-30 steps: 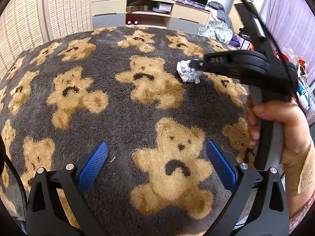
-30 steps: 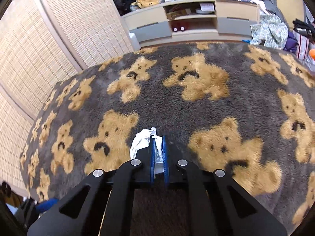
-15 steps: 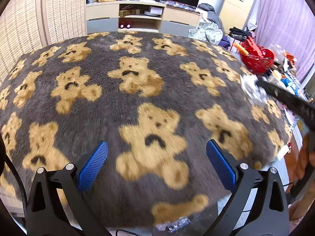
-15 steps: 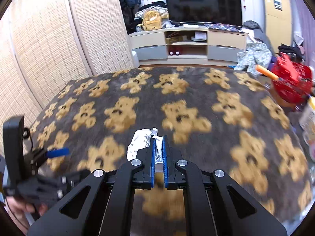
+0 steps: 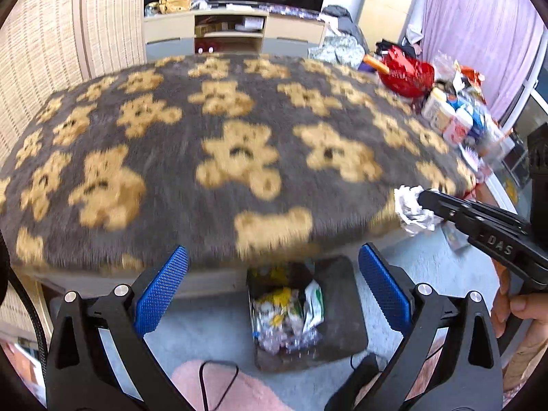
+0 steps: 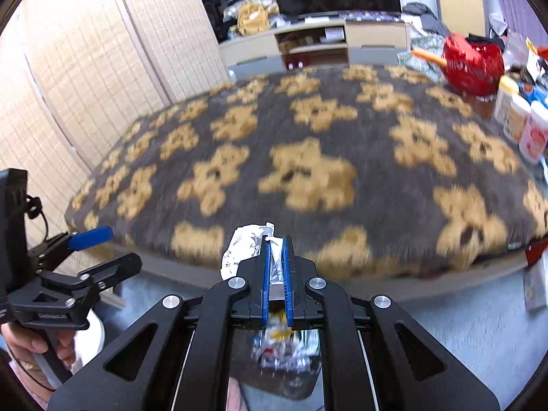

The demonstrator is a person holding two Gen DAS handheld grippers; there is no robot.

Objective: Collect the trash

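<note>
The left gripper point(image 5: 272, 291) hung empty, jaws wide, above the bin point(image 5: 301, 311) on the floor by the bed point(image 5: 239, 130), while the right gripper point(image 6: 276, 267), jaws clamped on the crumpled paper point(image 6: 246, 246), carried it binward, so next it likely needed centring over the bin and opening.

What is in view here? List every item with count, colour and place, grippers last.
crumpled paper: one, white, clamped in the right gripper
trash bin: one, dark, on the floor below the bed edge, holding wrappers
teddy-bear blanket: one, grey and tan, covering the bed
red basket: one, beyond the bed's far right corner
bottles: several, white, right of the bed
TV cabinet: one, beige, far wall
left gripper: open, empty, blue pads
right gripper: shut on the paper
</note>
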